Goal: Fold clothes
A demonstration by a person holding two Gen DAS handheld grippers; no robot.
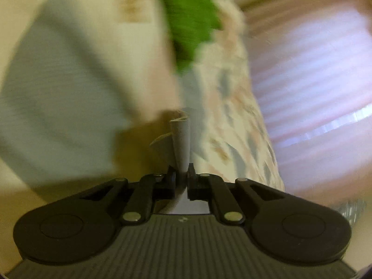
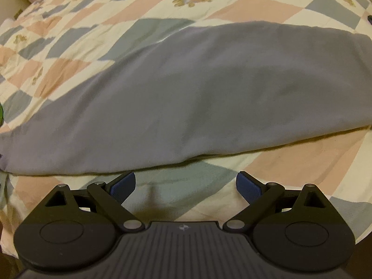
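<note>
A: Left wrist view, background?
B: Blurred pink curtain and patchwork quilt. The left gripper was clamped on a grey fabric edge, which ran straight ahead from the jaws.
A: Right wrist view?
B: The same quilt covered the bed. The grey garment lay flat, long axis left-to-right, just ahead of the right gripper, whose jaws stood spread and empty. No containers were visible.

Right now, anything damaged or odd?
Loose threads fray from the grey cloth edge pinched in the left hand-held gripper. That view is motion-blurred. The grey garment lies flat on the checked quilt.
</note>
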